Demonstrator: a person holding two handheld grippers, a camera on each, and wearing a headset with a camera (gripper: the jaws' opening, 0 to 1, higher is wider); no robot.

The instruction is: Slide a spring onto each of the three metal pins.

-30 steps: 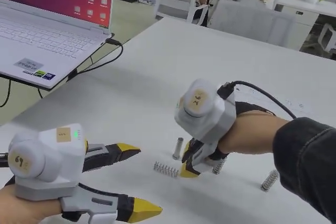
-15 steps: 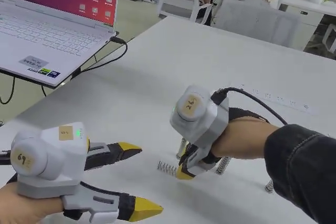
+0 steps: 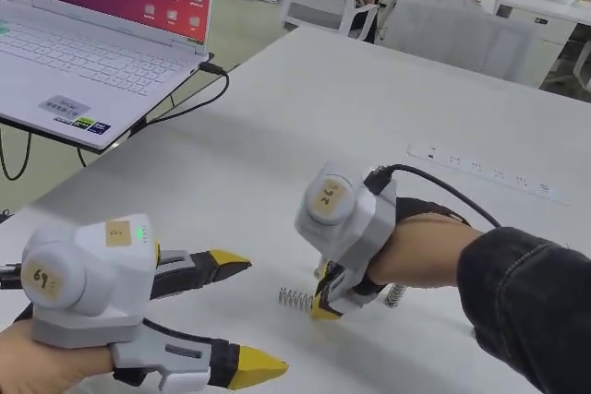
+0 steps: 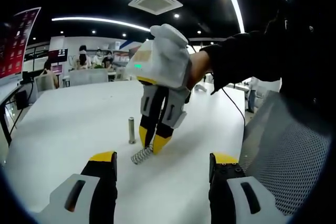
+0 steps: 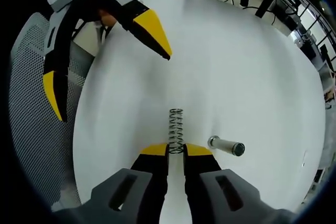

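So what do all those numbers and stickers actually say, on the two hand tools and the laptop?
"69": on the round sticker on the left gripper.
"26", as best it reads, tilted and soft: on the tan disc on the right gripper.
Square tag on top of the left gripper: too blurred to read.
Laptop screen text and palm-rest stickers: too small to read.

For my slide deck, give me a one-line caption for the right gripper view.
Right gripper pinches the near end of a spring lying on the table, a metal pin beside it.
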